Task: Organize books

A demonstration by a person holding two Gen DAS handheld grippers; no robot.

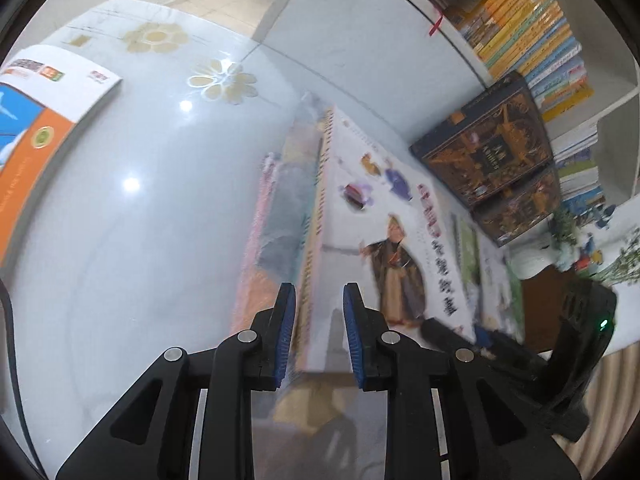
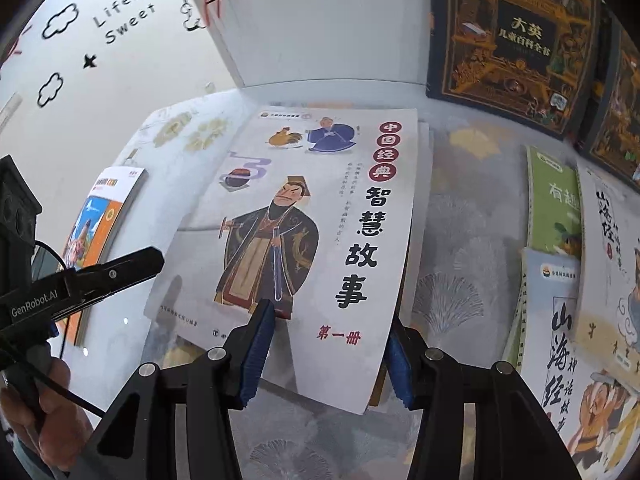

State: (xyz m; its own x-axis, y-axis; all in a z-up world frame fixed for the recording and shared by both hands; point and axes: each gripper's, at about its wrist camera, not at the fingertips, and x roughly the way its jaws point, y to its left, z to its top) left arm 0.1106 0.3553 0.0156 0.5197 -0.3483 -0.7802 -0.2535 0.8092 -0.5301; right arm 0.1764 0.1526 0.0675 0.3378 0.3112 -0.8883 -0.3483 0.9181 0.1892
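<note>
Your right gripper (image 2: 326, 354) stands partly open around the lower edge of the white book (image 2: 304, 216), which lies flat on the table (image 2: 452, 216); its pads (image 2: 256, 354) do not press the cover. Your left gripper (image 1: 319, 336) is narrow, jaws slightly apart, at the same book's (image 1: 360, 216) spine edge; whether it grips cannot be told. An orange book (image 2: 100, 220) lies well to the left. Dark books (image 2: 516, 40) stand behind.
</note>
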